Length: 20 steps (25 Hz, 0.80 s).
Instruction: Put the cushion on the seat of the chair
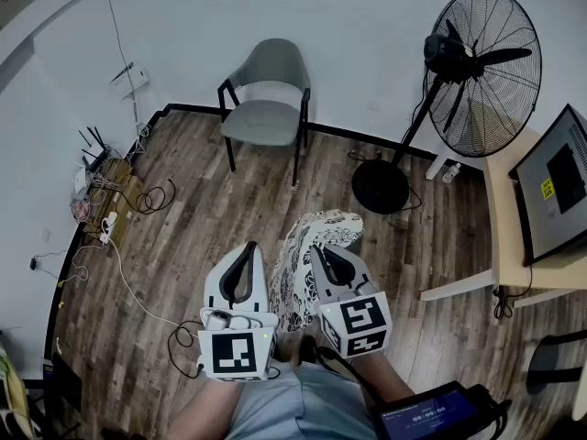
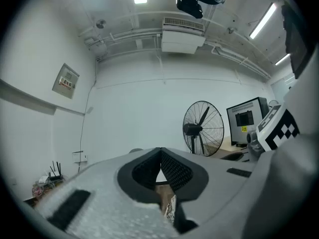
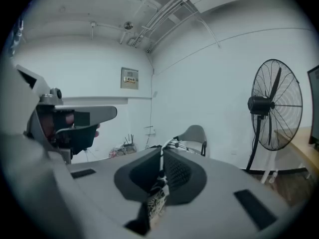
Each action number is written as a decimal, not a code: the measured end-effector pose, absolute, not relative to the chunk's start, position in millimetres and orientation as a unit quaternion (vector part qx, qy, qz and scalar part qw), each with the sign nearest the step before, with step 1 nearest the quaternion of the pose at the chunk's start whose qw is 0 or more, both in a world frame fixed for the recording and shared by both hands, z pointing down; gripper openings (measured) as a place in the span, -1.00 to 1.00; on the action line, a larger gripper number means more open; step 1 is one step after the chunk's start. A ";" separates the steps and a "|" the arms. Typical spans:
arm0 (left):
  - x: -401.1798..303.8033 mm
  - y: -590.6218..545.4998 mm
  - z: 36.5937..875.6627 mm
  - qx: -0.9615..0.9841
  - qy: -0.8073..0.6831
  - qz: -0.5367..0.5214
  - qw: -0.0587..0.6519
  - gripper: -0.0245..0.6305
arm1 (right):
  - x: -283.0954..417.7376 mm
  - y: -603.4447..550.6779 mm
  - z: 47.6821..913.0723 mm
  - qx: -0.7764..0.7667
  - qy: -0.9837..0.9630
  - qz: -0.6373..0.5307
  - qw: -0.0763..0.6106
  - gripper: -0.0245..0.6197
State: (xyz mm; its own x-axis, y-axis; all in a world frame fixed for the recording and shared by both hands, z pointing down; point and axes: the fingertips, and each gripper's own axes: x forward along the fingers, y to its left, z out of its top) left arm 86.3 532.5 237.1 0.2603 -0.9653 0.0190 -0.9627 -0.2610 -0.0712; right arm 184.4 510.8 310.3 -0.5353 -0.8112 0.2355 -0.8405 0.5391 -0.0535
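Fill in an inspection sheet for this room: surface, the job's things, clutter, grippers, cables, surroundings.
surface: wooden floor.
job's things: cushion hangs between the grippers; chair stands by the wall, seat empty.
clutter: small devices by the left wall.
grippers: right gripper shut on the cushion's edge; left gripper jaws together, grip on cloth unclear.
cables: cables tangled by the left wall.
surroundings: fan; monitor on a desk.

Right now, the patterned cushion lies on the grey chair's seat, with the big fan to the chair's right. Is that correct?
Not quite. The cushion is not on the seat: the right gripper holds it in its jaws, well short of the grey chair, as the head view shows. The big fan is to the chair's right.
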 end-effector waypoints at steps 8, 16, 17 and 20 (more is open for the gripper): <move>96.1 531.0 241.8 -0.787 0.616 -0.028 0.020 -0.90 | 195.7 508.6 315.5 0.463 -0.878 0.079 0.096 -0.89; 81.0 518.1 264.8 -0.770 0.636 -0.044 -0.002 -0.90 | 192.9 486.6 330.4 0.456 -0.879 0.098 0.099 -0.88; 75.7 513.8 266.5 -0.769 0.638 -0.042 -0.005 -0.90 | 188.9 481.3 332.4 0.455 -0.879 0.100 0.102 -0.88; 57.5 497.4 275.1 -0.762 0.646 -0.044 -0.013 -0.90 | 175.8 463.4 340.9 0.452 -0.880 0.103 0.109 -0.88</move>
State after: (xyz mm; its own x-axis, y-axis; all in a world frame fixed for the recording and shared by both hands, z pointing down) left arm 57.5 497.4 275.1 0.1625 -0.9831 0.0843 -0.9854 -0.1662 -0.0380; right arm 175.8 463.4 340.9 -0.5685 -0.7718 0.2849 -0.8168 0.5709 -0.0835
